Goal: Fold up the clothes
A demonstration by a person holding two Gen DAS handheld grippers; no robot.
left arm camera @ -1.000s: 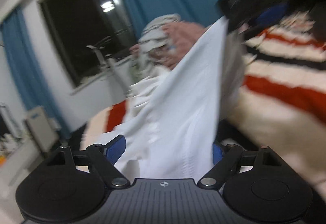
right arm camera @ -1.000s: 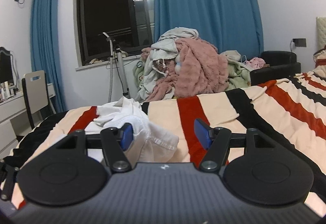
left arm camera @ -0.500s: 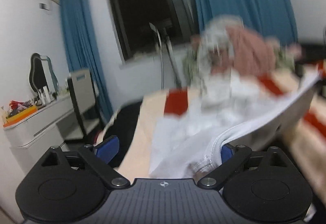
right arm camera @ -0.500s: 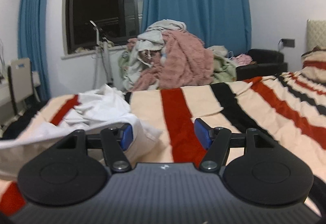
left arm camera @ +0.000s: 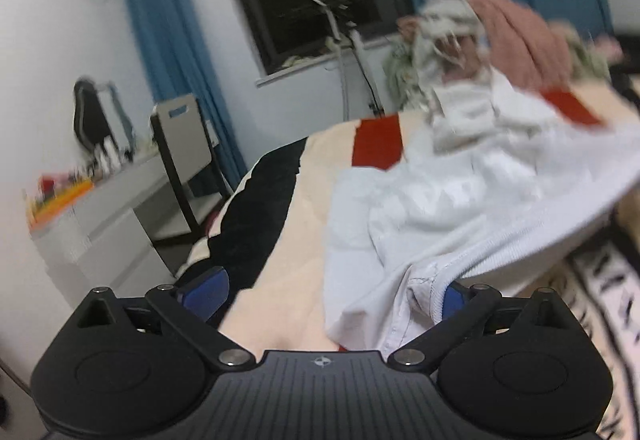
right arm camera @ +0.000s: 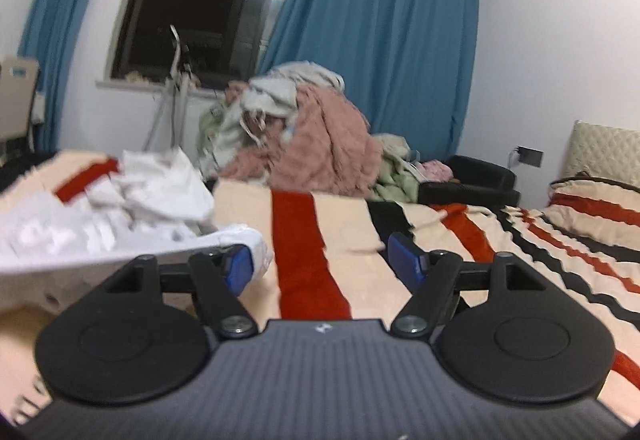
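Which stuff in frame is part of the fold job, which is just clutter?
Job:
white garment
bed
left gripper, opening
right gripper, opening

Clutter:
clothes pile
chair
desk
curtains
armchair

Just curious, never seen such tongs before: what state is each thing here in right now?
Left tongs: opening, white garment's hem draped on one pad.
Right tongs: opening, garment's edge lying against one pad.
White garment: crumpled, unfolded on the striped blanket.
Clothes pile: heaped, unfolded.
Curtains: drawn aside.
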